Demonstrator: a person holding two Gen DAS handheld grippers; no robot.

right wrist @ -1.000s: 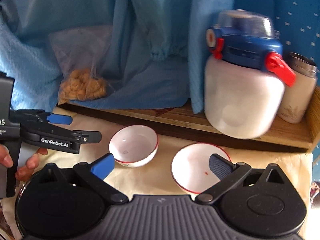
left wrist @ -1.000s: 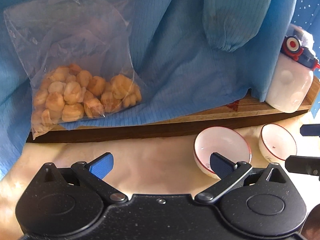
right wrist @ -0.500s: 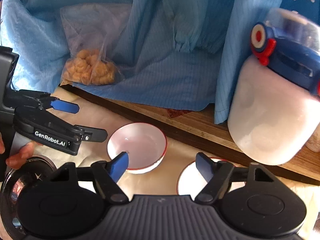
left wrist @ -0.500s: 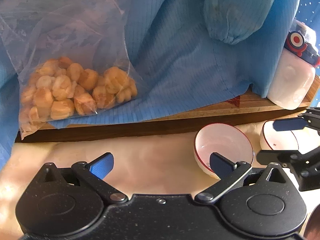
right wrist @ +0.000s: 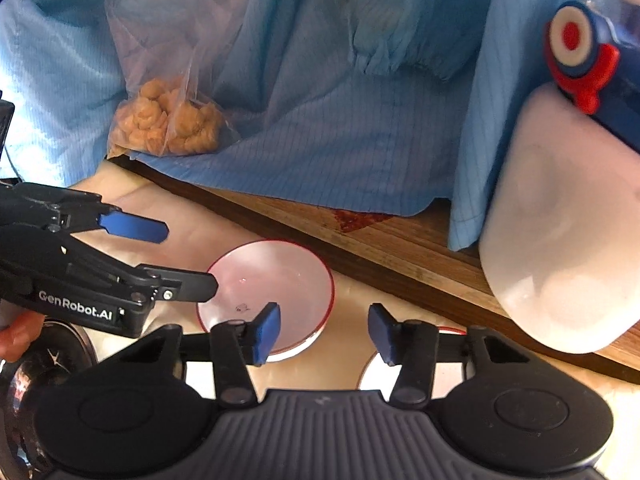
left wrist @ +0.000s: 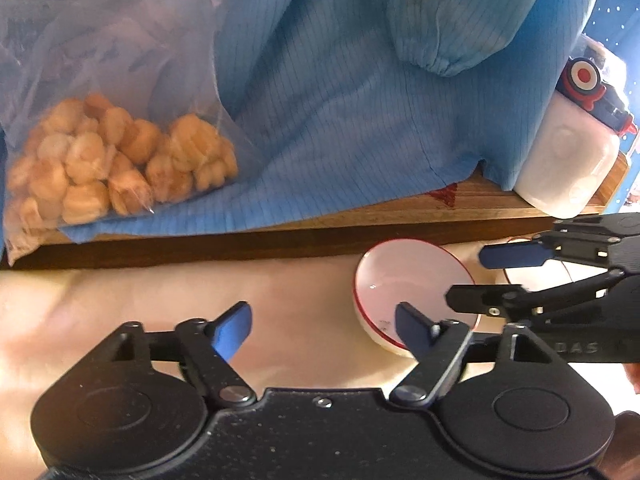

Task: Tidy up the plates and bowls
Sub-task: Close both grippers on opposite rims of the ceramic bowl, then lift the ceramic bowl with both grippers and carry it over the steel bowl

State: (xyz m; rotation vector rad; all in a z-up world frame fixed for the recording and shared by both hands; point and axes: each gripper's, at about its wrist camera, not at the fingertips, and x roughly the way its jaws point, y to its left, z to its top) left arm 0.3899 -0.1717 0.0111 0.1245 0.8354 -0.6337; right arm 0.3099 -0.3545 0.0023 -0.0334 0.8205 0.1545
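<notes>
A small white bowl with a red rim [left wrist: 404, 280] [right wrist: 280, 280] sits on the cream cloth near the wooden board. A second such bowl [right wrist: 404, 372] lies to its right, mostly hidden behind my right gripper; only a sliver [left wrist: 520, 270] shows in the left wrist view. My left gripper [left wrist: 324, 328] is open and empty, its right finger over the first bowl's near edge. My right gripper [right wrist: 324, 332] is open and empty, its left finger over the first bowl's rim and its right finger over the second bowl. Each gripper shows in the other's view [left wrist: 476, 278] [right wrist: 188, 256].
A wooden board [left wrist: 360, 216] runs along the back, draped with blue cloth [left wrist: 340, 100]. A clear bag of golden pastries [left wrist: 120, 164] lies on it at left. A white jug with a blue lid [right wrist: 568, 240] stands at right. A dark shiny round object [right wrist: 44, 364] sits at the lower left.
My right gripper has moved forward and left toward the first bowl, its fingers a little narrower. The left gripper has shifted slightly, staying open at the same bowl.
</notes>
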